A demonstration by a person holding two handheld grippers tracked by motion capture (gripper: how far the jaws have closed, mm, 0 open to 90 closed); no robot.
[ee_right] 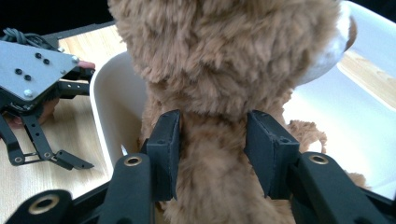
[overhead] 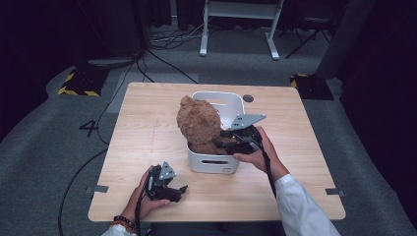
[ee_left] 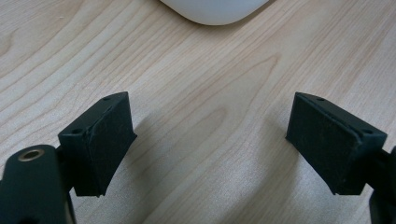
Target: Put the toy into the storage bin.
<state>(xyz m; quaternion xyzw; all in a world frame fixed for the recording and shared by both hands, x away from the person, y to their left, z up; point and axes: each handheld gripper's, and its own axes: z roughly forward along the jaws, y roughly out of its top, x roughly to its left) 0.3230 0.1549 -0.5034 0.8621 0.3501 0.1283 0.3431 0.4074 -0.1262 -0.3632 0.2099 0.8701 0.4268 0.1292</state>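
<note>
While right gripper (ee_right: 212,149) clamps teddy bear (ee_right: 224,60) over white bin (overhead: 212,164), left gripper (ee_left: 210,144) gaping wide; floor "4" (overhead: 89,128) far left.

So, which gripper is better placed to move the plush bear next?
Probably the right gripper: its jaws already clamp the plush bear in the white bin. The left gripper rests open on the table.
</note>
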